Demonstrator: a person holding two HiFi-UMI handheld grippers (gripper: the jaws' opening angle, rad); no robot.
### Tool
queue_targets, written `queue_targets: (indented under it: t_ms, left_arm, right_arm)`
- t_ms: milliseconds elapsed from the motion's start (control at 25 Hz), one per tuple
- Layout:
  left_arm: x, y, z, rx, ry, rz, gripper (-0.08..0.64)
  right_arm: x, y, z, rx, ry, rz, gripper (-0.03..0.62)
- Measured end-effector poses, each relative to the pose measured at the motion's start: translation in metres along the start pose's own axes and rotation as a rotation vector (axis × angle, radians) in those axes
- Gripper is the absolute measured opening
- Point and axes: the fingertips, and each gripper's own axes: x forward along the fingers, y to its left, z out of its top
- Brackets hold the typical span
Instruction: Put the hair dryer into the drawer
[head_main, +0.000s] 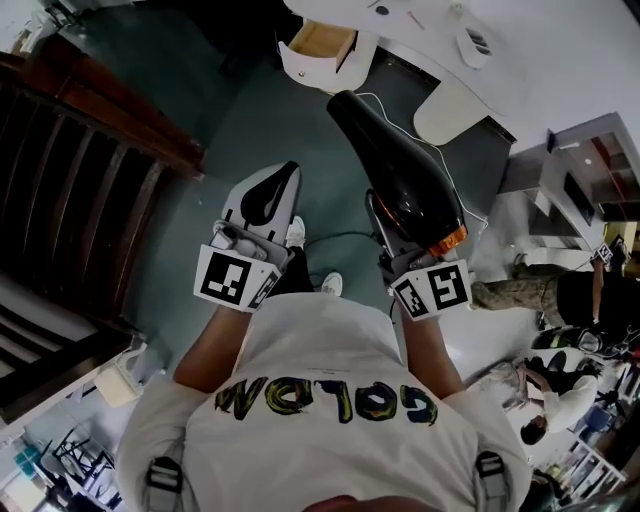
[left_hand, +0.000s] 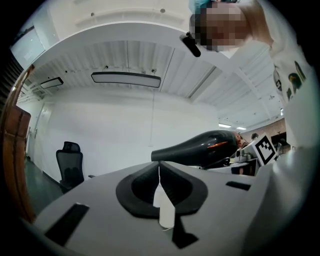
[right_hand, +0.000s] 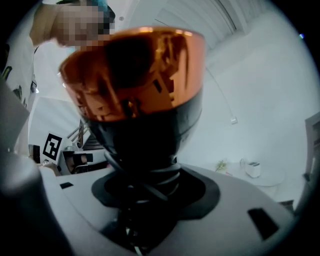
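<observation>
A black hair dryer (head_main: 400, 170) with an orange rear ring is carried level over the grey floor, nozzle pointing towards the desk. My right gripper (head_main: 388, 228) is shut on its handle. In the right gripper view the handle and the coiled cord fill the gap between the jaws (right_hand: 145, 200) under the orange ring (right_hand: 135, 75). My left gripper (head_main: 288, 172) travels beside it on the left, shut and empty (left_hand: 160, 167). The hair dryer (left_hand: 200, 147) shows to its right. An open white drawer (head_main: 322, 42) with a wooden inside stands ahead, under the desk.
The white desk (head_main: 520, 40) runs across the top right. A thin white cable (head_main: 425, 135) hangs from it. Dark wooden railings (head_main: 80, 180) line the left side. People sit at the lower right (head_main: 560, 300). A black office chair (left_hand: 70, 165) stands far left.
</observation>
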Motion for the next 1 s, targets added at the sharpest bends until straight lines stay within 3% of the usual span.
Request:
queue_targets:
  t_ms: [480,1000]
  left_arm:
    - [0.058,0.142,0.009,-0.019,0.0,-0.061,0.014]
    - [0.116,0.198,0.004,-0.008,0.015,-0.095,0.029]
  right_arm:
    - [0.155,-0.005,0.014,-0.003,-0.015,-0.036,0.256]
    - [0.226,-0.04,0.011,0.037,-0.004,-0.06,0.256]
